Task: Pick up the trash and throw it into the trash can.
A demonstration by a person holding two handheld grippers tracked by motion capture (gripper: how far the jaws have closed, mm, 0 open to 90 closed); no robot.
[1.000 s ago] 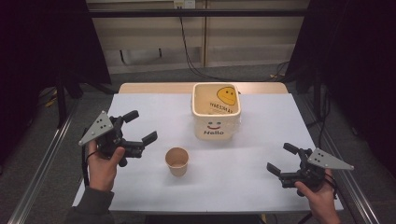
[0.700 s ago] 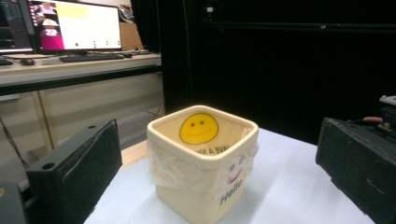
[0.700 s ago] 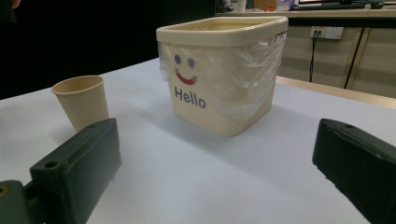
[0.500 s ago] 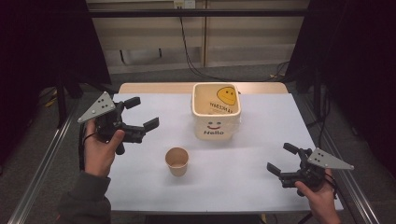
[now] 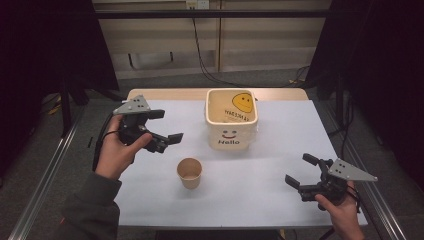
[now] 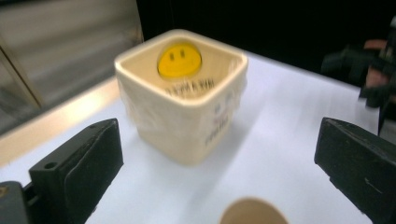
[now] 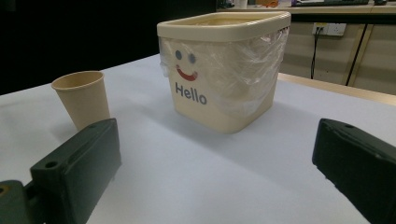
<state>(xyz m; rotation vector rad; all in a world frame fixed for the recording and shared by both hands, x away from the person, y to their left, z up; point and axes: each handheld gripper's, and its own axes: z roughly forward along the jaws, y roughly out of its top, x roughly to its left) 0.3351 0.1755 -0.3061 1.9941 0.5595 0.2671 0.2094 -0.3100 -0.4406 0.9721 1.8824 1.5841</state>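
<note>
A cream square bin [image 5: 231,120] with a smiley face and "Hello" on its front stands at the table's far middle, lined with clear plastic. A brown paper cup [image 5: 189,172] stands upright in front of it, slightly left. My left gripper [image 5: 165,126] is held above the table left of the bin, open and empty; the bin [image 6: 184,93] lies ahead between its jaws and the cup rim [image 6: 252,212] shows at the bottom. My right gripper [image 5: 300,171] rests open near the front right corner, facing the bin [image 7: 224,65] and the cup [image 7: 83,98].
The white table top [image 5: 280,150] ends in a wooden strip at the far edge. Metal rails run along both sides of the table, and cables hang against the back wall.
My left gripper has risen and moved away from me and to the right, toward the bin. The right gripper, cup and bin have stayed put.
</note>
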